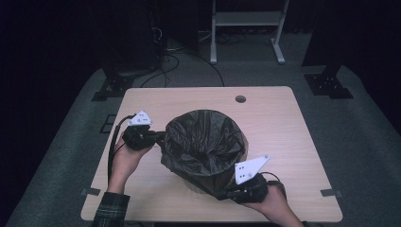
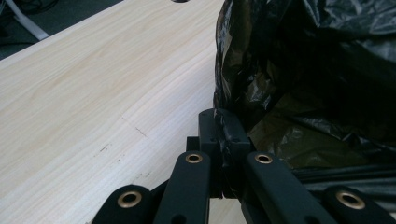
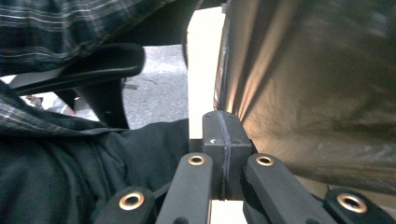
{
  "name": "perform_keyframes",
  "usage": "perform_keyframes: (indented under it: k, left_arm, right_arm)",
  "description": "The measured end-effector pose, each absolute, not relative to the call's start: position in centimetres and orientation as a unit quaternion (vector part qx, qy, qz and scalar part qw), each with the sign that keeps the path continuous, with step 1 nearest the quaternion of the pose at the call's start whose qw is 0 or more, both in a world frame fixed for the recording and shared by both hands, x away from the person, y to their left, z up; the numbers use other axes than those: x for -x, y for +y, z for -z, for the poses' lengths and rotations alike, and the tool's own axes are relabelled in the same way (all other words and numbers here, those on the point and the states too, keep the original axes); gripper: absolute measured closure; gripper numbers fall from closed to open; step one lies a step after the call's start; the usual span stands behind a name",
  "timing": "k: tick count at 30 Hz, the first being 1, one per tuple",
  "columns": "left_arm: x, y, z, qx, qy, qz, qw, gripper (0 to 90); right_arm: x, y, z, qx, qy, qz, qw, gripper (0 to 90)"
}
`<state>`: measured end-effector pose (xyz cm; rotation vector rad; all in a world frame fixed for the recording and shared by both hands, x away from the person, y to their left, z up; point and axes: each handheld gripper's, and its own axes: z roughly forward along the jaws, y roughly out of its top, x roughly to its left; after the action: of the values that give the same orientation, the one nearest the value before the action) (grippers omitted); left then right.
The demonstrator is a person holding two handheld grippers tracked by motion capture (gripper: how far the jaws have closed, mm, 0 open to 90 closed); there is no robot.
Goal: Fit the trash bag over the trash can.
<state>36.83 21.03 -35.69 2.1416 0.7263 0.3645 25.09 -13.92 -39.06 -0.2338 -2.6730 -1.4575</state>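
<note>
A black bin bag, fitted over a bin and folded down around its rim, is seen standing near the middle of a light wooden table, its mouth open upward. The left gripper is held level at the bag's left side, and in the left gripper view its jaws are seen pressed together with a fold of the black plastic pinched between them. The right gripper is held at the near right side of the bag, low against the turned-down film; in the right gripper view its jaws are seen closed flat against each other, with the stretched plastic lying just beside them, and whether any film is caught between them cannot be told. A round cable hole is seen in the table top beyond the bag. A plaid sleeve is seen at the table's near left edge.
</note>
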Motion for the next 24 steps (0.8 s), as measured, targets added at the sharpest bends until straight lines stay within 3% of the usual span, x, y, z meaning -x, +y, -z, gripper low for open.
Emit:
perform_keyframes:
  k: [24]
  left_arm:
    - [-38.9, 19.3, 40.4, -0.867, 0.302, -0.118, 0.378, 89.4]
  right_arm:
    - [-27.0, -15.8, 45.8, 0.156, -0.907, 0.388, 0.046, 90.0]
